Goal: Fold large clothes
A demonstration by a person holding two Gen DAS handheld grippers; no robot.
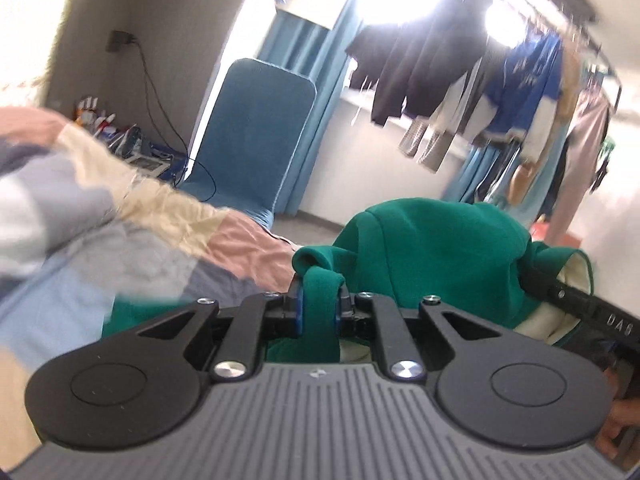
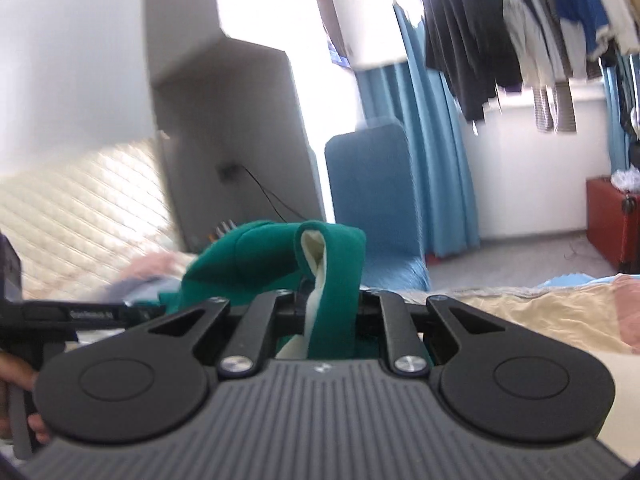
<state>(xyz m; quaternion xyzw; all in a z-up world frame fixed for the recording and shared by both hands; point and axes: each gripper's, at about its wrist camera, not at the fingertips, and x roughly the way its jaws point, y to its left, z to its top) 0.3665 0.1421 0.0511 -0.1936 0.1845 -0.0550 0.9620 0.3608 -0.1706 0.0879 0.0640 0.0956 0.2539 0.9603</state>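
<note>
A green garment [image 1: 432, 252] with a cream lining is held up above the bed between both grippers. My left gripper [image 1: 319, 304] is shut on a fold of the green cloth. My right gripper [image 2: 330, 304] is shut on another edge of the green garment [image 2: 260, 256], where the cream lining shows. The right gripper's body shows at the right of the left wrist view [image 1: 592, 312], and the left gripper's body shows at the left of the right wrist view [image 2: 72, 316]. The rest of the garment hangs out of sight below.
A patchwork bedspread [image 1: 120, 224] in pink, cream and blue covers the bed. A blue chair [image 1: 260, 128] stands beyond it by blue curtains [image 2: 436, 152]. Clothes hang on a rail [image 1: 480, 80] near the window. A red case [image 2: 612, 224] stands at the right.
</note>
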